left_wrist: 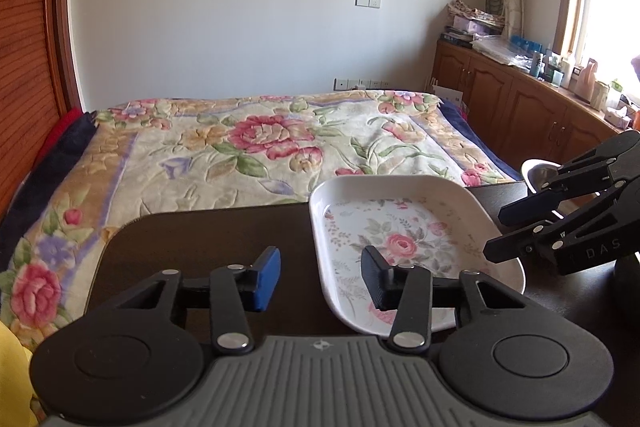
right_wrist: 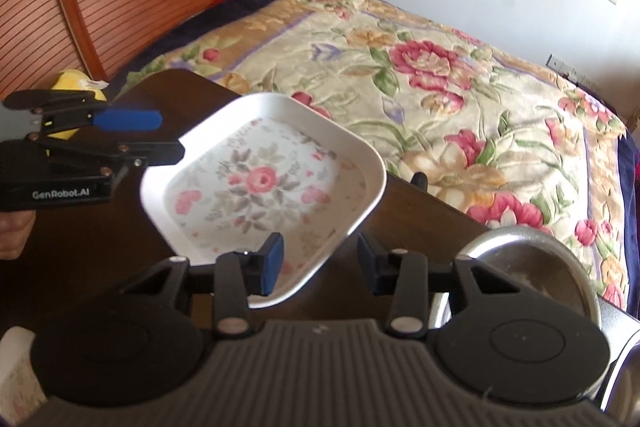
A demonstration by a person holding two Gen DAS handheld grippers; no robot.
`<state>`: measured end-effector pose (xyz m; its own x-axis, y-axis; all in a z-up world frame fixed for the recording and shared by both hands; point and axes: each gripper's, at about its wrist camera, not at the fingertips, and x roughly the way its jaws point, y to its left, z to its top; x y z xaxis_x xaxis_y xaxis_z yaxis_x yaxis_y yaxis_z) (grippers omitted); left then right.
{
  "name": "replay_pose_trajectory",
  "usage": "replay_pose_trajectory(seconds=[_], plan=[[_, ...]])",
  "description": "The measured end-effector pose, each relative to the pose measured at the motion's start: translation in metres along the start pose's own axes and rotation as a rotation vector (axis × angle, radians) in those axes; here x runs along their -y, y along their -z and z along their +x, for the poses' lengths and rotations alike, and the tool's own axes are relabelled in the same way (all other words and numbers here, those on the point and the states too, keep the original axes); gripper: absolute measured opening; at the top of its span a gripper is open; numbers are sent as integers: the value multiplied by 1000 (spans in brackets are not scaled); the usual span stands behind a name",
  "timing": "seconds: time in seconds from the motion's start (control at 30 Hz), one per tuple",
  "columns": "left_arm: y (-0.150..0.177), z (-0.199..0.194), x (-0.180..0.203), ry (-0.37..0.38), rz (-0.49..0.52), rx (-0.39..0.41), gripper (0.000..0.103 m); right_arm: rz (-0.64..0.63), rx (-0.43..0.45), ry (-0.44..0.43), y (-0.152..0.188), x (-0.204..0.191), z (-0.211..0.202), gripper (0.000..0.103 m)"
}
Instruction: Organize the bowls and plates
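A white rectangular plate point(left_wrist: 404, 247) point(right_wrist: 260, 187) with a pink rose pattern lies on the dark table point(left_wrist: 208, 247). My left gripper point(left_wrist: 320, 281) point(right_wrist: 160, 135) is open at the plate's left rim, with its black finger over the plate and its blue pad point(left_wrist: 266, 279) over the table. My right gripper point(right_wrist: 320, 263) point(left_wrist: 504, 233) is open as well, and the plate's near corner rim lies between its fingers. A metal bowl point(right_wrist: 532, 267) point(left_wrist: 540, 173) stands just right of the right gripper, partly hidden behind it.
A bed with a floral blanket point(left_wrist: 260, 139) runs along the table's far edge. Wooden cabinets point(left_wrist: 520, 99) with clutter line the right wall. A yellow object point(right_wrist: 76, 83) sits beyond the left gripper. Something white with a floral print point(right_wrist: 16, 379) shows at the lower left.
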<state>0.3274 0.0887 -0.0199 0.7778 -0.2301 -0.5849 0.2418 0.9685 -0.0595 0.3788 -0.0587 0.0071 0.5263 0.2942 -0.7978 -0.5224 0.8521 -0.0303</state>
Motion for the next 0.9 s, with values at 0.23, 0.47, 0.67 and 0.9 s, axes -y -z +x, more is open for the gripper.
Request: replay_pose_trajectory(seconds=[0.23, 0.47, 0.67, 0.9], plan=[[3, 4, -2, 7, -8, -20, 38, 6, -30, -10, -2, 2, 8, 37], [4, 9, -4, 17, -14, -34, 31, 14, -46, -19, -4, 4, 13, 30], [7, 14, -4, 32, -20, -57, 20, 34, -37, -35, -3, 7, 17, 27], [7, 15, -2, 47, -25, -62, 20, 56, -45, -64, -6, 10, 19, 22]])
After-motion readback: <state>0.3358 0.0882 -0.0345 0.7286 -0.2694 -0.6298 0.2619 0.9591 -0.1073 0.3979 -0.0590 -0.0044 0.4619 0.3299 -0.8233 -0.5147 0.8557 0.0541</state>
